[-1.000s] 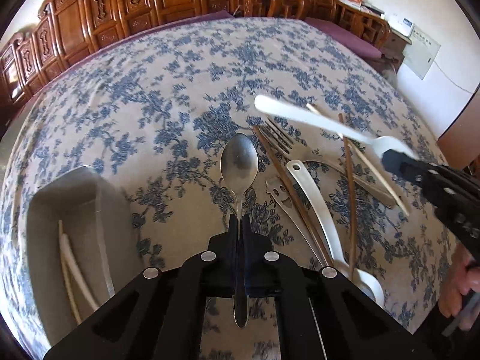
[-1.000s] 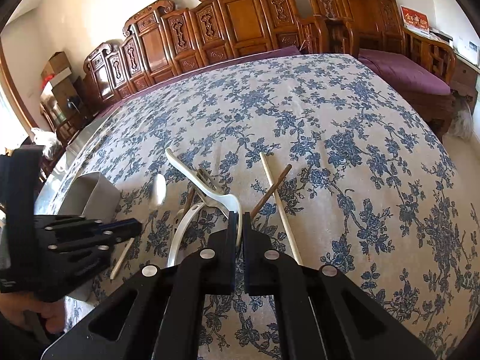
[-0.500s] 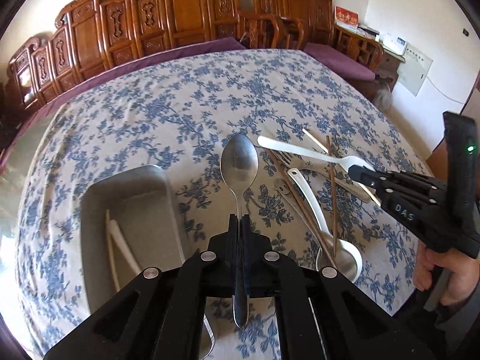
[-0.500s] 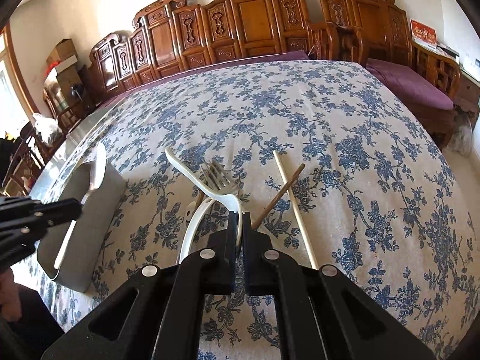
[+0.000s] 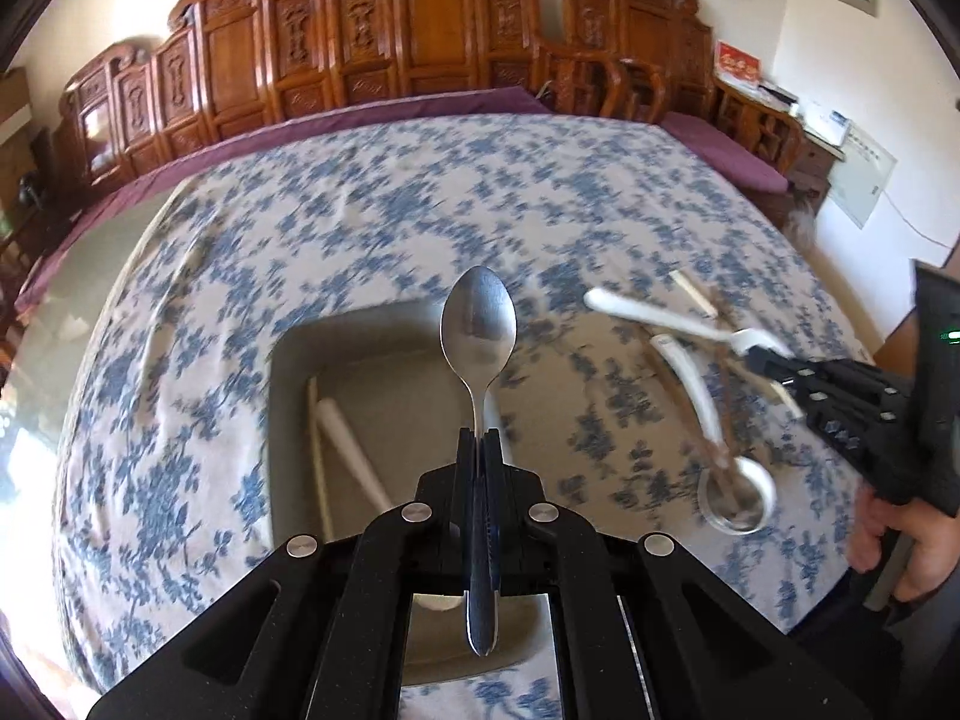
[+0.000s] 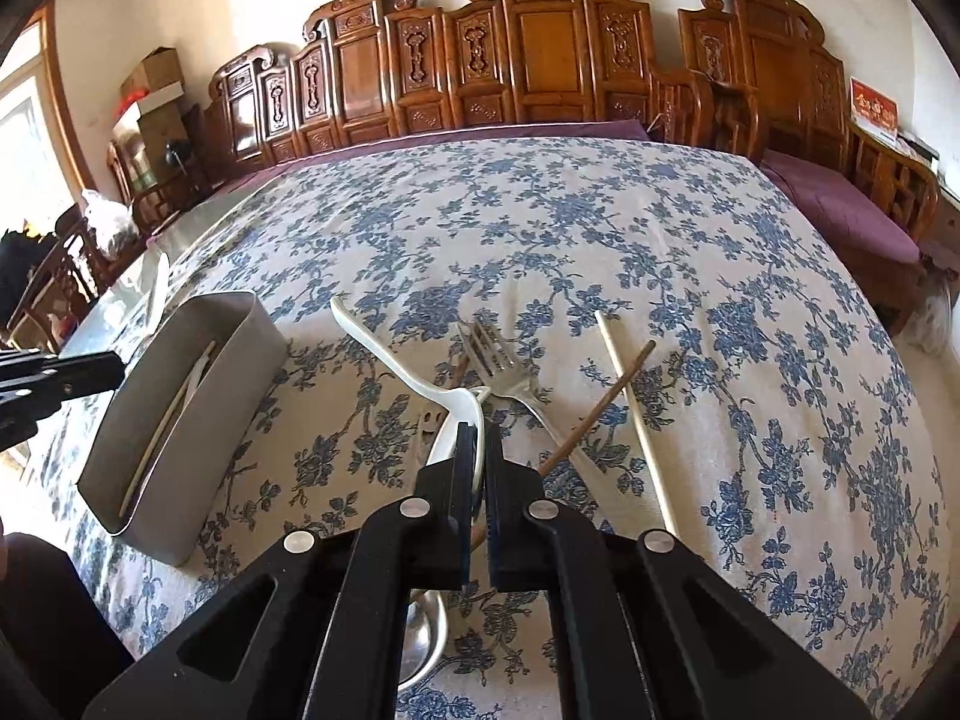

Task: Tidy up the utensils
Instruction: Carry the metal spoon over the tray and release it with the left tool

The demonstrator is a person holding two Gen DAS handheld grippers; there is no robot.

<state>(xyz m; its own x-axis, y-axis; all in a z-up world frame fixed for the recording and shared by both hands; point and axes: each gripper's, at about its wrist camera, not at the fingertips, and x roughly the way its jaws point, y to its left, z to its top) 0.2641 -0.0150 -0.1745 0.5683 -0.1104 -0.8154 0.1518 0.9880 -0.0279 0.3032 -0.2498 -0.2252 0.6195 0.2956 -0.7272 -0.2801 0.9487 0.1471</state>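
Note:
My left gripper [image 5: 479, 438] is shut on a metal spoon [image 5: 478, 324], held bowl-forward above the grey utensil bin [image 5: 300, 360], which holds a white utensil [image 5: 354, 450] and a pale chopstick. My right gripper [image 6: 478, 432] is shut on a white plastic spoon [image 6: 396, 360], held above the utensil pile; it also shows in the left wrist view [image 5: 774, 363]. On the cloth lie a metal fork [image 6: 504, 366], a pale chopstick [image 6: 636, 420], a brown chopstick [image 6: 606, 402] and another white spoon [image 5: 696, 390]. The bin also shows in the right wrist view [image 6: 180, 420].
The blue floral tablecloth [image 6: 600, 228] covers a large table. Carved wooden chairs [image 6: 540, 60] line the far edge. A metal ladle bowl [image 5: 735, 495] lies near the table's front right. A purple cushion [image 6: 840, 210] sits on the right bench.
My left gripper has swung left with the metal spoon, from over the pile to above the grey bin. My right gripper still holds the white spoon, now closer to the pile.

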